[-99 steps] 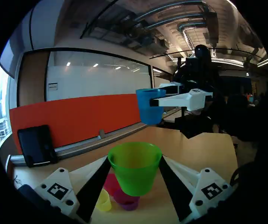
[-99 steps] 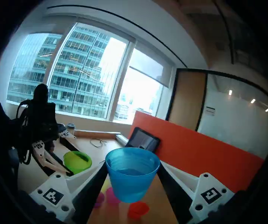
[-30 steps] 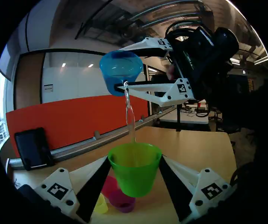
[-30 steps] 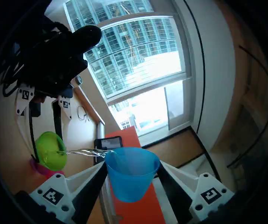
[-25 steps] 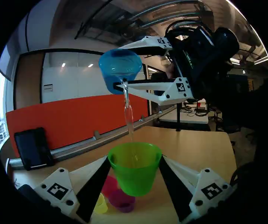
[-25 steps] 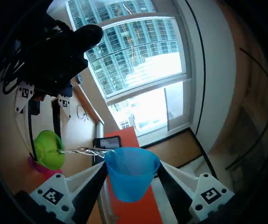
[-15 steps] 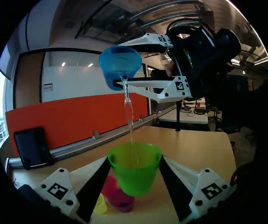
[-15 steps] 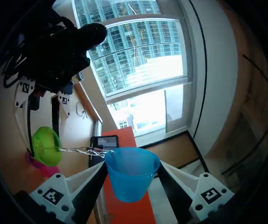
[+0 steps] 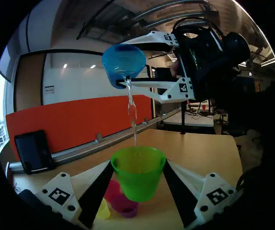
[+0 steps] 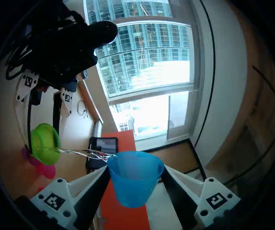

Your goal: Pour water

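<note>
in the left gripper view the left gripper (image 9: pixel 137 164) has its two fingers closed partway, both pressing on the sides of the green cup (image 9: pixel 138 182), which sits upright between them with its mouth open to the top; just under and behind that cup, down on the wooden table (image 9: pixel 206 149), stand a pink cup (image 9: pixel 113 188), a purple cup (image 9: pixel 125 206) and a yellow cup (image 9: pixel 103 210), close together; a thin stream of water (image 9: pixel 131 111) falls into the green cup's mouth from above; at the top of the stream the blue cup (image 9: pixel 123 64) is tipped over with its mouth facing the camera, water leaving its lower rim; the right gripper (image 10: pixel 135 168) holds it there, one white finger above the cup and one below, both against its sides, with the dark body of the tool behind; farther back a dark tablet (image 9: pixel 32 151) leans against an orange panel (image 9: pixel 76 119) at the table's far edge.

in the right gripper view the blue cup sits close between the right gripper's own fingers, clamped on both sides at a medium spread; the water runs off its rim toward the green cup farther off, which is held between the left gripper's fingers over the table; beyond them are tall windows (image 10: pixel 153 57).
</note>
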Demonstrator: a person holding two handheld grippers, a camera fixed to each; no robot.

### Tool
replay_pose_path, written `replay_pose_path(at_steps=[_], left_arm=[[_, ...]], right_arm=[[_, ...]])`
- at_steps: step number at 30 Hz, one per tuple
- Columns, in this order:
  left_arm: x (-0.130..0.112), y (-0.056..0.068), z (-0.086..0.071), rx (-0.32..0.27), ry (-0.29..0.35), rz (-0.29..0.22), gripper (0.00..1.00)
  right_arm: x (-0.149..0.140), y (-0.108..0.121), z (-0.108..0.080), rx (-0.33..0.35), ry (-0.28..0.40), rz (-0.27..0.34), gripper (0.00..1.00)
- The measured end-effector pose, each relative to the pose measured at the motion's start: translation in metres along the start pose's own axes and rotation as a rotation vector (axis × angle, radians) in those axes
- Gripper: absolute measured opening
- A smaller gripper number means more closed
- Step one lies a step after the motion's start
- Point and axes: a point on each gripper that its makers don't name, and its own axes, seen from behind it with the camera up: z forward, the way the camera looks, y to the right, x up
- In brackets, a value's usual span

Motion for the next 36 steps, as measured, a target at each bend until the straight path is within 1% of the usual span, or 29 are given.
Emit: replay_pose_path(at_steps=[17,36], left_arm=[[0.000,0.001,0.000,0.000,0.001,0.000,0.88],[0.000,0.001,0.001,0.001,0.001,-0.002,0.88]], right_arm=[[0.009,0.010,0.002,-0.020,0.010,-0.094,0.92],[0.021,0.008,0.005,-0.029,0.021,-0.218,0.92]])
